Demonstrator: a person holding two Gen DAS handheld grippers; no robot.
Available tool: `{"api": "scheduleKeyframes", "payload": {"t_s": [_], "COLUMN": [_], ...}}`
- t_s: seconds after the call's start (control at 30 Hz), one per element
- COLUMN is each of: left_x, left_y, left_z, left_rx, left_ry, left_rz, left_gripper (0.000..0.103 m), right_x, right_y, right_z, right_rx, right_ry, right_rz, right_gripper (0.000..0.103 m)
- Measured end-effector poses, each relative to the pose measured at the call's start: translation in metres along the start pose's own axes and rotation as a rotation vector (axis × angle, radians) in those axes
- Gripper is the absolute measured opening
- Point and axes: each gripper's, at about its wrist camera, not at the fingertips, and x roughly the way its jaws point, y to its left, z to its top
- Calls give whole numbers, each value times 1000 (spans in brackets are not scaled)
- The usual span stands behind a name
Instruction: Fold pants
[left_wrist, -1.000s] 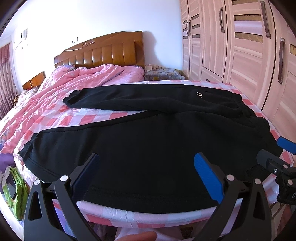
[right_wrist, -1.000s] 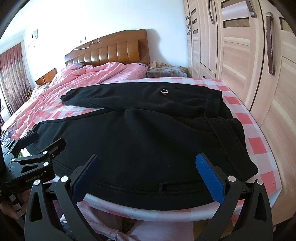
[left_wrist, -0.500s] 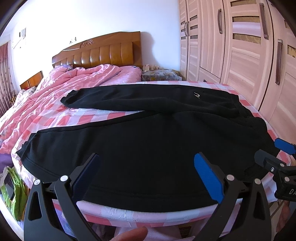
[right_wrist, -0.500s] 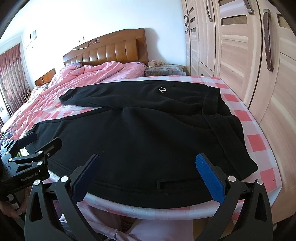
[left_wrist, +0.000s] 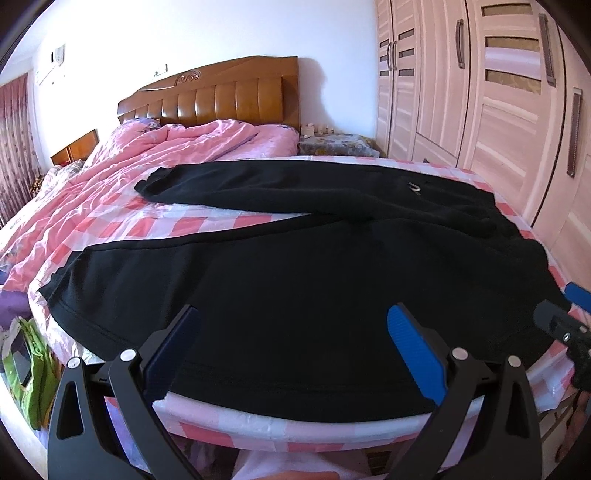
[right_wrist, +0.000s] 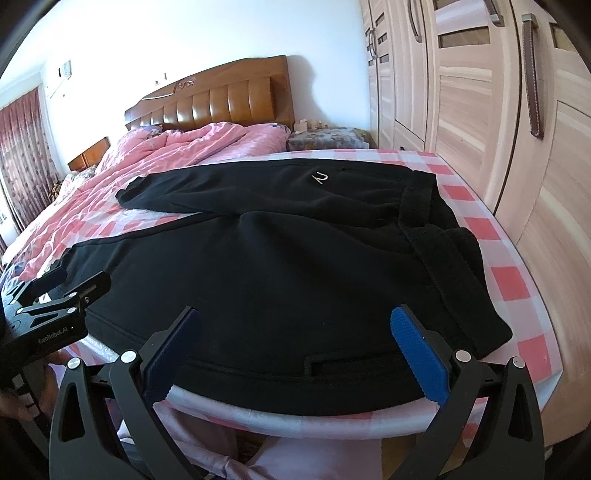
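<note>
- Black pants (left_wrist: 314, 295) are spread flat on the bed (left_wrist: 122, 225), over a pink and white checked sheet, waistband toward the wardrobe side and legs running off to the left.
- The two legs are split apart in a V: the far leg (right_wrist: 229, 188) lies closer to the headboard (left_wrist: 221, 99), the near leg (left_wrist: 122, 280) runs along the bed's front edge.
- There's a small white logo (right_wrist: 320, 178) on the far leg near the hip.
- The waistband (right_wrist: 436, 236) looks bunched and a bit rumpled at the right end.
- Left tool (left_wrist: 291, 350) hovers just off the near edge of the bed with its blue pads spread wide, nothing between them, not touching the fabric as far as I can see.
- Right tool (right_wrist: 295, 350) is the same deal: pads wide apart, empty, hanging over the bed edge by the hip area.
- Each tool shows up at the side of the other's view, so they're side by side.
- A rumpled pink quilt (left_wrist: 159, 147) is piled up by the headboard, and a wardrobe (left_wrist: 498, 92) runs along the right wall.
- Green bag (left_wrist: 26, 365) sits on the floor down at the left.
</note>
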Motion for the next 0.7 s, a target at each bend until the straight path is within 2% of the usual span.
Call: {"api": "scheduleKeyframes", "payload": {"t_s": [0.37, 0.5, 0.6, 0.63, 0.7], "left_x": [29, 35, 37, 37, 41], "left_y": [15, 12, 9, 8, 6], "left_z": [8, 20, 41, 50, 71], "left_rx": [10, 47, 83, 99, 113], "left_ry": [53, 49, -6, -46, -131], "left_rz": [13, -6, -48, -55, -83], "left_gripper": [101, 101, 101, 101, 101], "right_x": [17, 22, 22, 25, 39], "right_y": [-22, -21, -22, -24, -31], "right_z": [28, 40, 60, 71, 97], "right_rx": [3, -7, -50, -77, -144], "right_ry": [7, 9, -38, -61, -85], "right_rz": [-36, 16, 100, 97, 38], "right_gripper": [99, 99, 99, 99, 99]}}
